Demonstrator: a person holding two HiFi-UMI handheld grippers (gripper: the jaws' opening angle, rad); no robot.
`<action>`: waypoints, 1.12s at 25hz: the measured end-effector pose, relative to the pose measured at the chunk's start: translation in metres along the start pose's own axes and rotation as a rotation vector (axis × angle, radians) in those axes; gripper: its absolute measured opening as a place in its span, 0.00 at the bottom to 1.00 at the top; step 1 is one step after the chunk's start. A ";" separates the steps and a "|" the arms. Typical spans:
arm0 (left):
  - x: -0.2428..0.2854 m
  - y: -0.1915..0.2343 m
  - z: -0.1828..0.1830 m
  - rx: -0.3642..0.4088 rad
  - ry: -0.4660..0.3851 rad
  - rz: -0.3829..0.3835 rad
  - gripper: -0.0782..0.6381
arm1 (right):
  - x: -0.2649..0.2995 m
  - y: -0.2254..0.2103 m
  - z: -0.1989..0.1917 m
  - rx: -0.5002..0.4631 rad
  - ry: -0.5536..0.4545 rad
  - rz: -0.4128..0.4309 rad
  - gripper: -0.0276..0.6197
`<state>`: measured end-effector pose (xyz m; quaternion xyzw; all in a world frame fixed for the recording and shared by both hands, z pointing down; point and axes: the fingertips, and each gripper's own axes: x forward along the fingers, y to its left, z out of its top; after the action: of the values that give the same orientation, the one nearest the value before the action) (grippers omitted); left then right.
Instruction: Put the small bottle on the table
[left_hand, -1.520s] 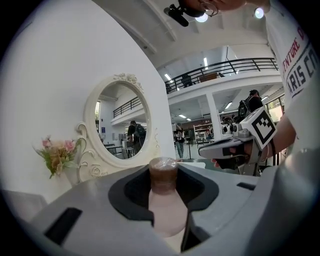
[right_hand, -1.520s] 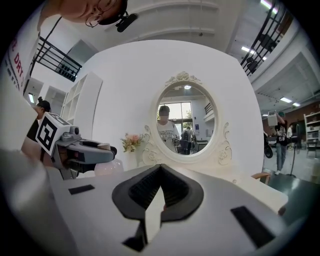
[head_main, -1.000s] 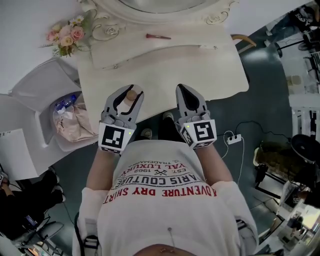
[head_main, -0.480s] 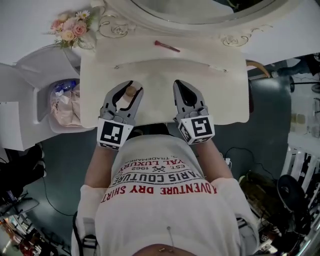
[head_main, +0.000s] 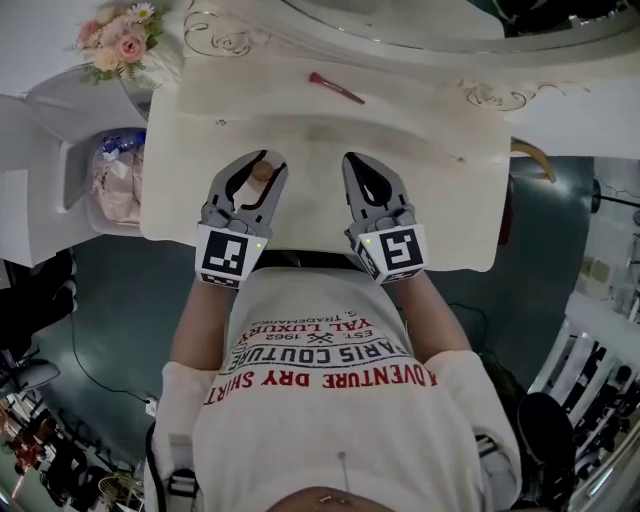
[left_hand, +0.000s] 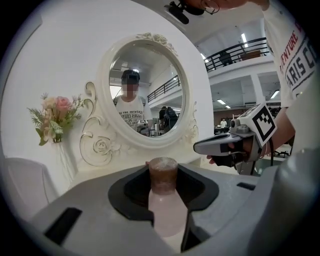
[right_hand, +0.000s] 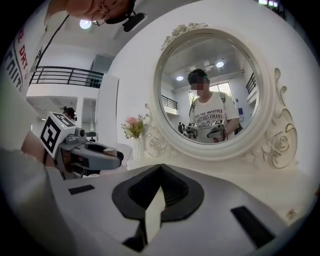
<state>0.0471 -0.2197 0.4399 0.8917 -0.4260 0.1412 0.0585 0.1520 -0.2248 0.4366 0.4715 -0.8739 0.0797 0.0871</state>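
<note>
The small bottle (left_hand: 165, 207) is pale pink with a brown cap. It stands upright between the pads of my left gripper (left_hand: 164, 187), which is shut on its neck. In the head view the bottle's cap (head_main: 262, 171) shows inside the left gripper (head_main: 258, 160), above the near part of the cream dressing table (head_main: 430, 140). Whether the bottle touches the tabletop is hidden. Beside it, my right gripper (head_main: 357, 166) is shut with nothing in it, and the right gripper view shows its tips (right_hand: 160, 169) meeting.
A round mirror (left_hand: 147, 90) in an ornate white frame stands at the back of the table. A thin red stick (head_main: 336, 88) lies near it. Pink flowers (head_main: 112, 32) stand at the far left. A bin with a plastic bag (head_main: 112, 185) sits left of the table.
Both grippers have moved forward from the table's near edge to over the tabletop. The bottle stays in the left gripper, and the right stays shut.
</note>
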 end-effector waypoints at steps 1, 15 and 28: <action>0.006 0.000 -0.005 -0.006 0.010 0.005 0.30 | 0.002 -0.003 -0.002 0.003 -0.001 0.009 0.04; 0.061 0.001 -0.076 -0.066 0.095 -0.003 0.30 | 0.031 -0.028 -0.045 0.034 0.032 0.071 0.04; 0.078 -0.004 -0.098 -0.052 0.116 -0.045 0.30 | 0.039 -0.039 -0.056 0.023 0.062 0.063 0.04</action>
<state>0.0768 -0.2529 0.5564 0.8897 -0.4051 0.1801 0.1094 0.1684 -0.2651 0.5025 0.4418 -0.8843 0.1069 0.1064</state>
